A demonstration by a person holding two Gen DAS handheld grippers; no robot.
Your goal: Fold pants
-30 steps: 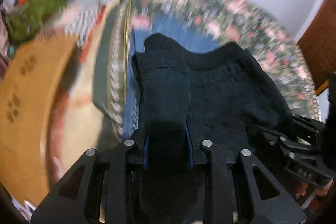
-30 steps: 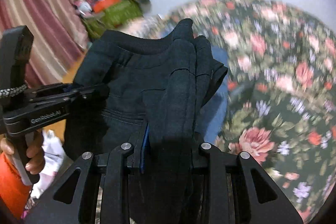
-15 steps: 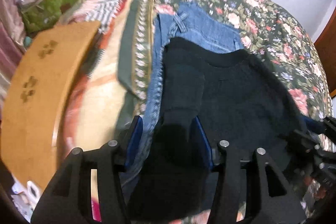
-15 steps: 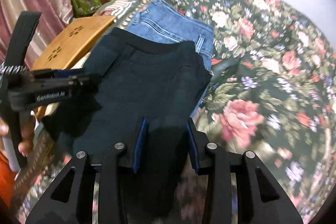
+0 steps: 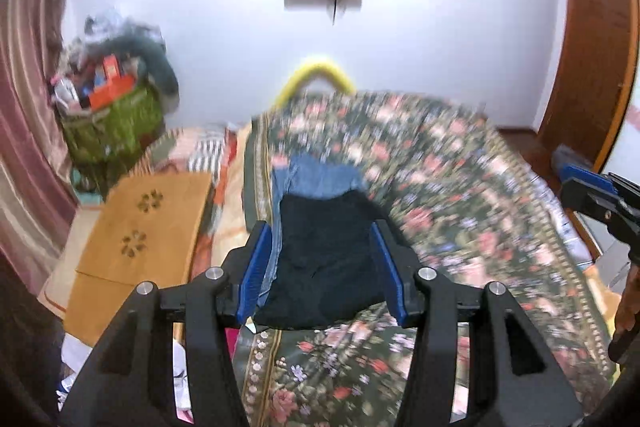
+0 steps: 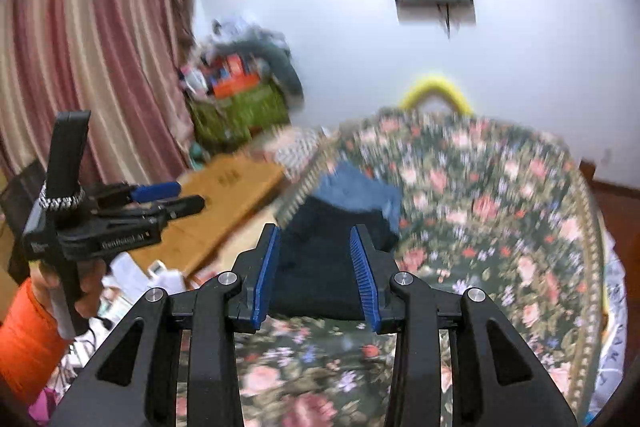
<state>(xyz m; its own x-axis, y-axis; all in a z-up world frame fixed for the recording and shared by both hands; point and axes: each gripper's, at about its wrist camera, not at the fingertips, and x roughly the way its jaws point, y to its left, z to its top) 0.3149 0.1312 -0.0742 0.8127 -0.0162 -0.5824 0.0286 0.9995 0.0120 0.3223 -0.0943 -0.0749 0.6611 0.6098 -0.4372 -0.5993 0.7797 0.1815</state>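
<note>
Dark pants (image 5: 326,259) seen folded on floral bed (image 5: 460,211), lying ahead of and framed between spread fingers of left gripper (image 5: 326,267). Blue jeans (image 5: 320,177) partly covered beneath pants, beyond fingers. Right gripper (image 6: 316,267) fingers likewise released, nothing grasped.

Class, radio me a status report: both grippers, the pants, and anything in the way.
Left gripper open, empty. Right gripper open, empty. Black pants folded, lying on blue jeans on the floral bedspread. Nothing blocking.
</note>
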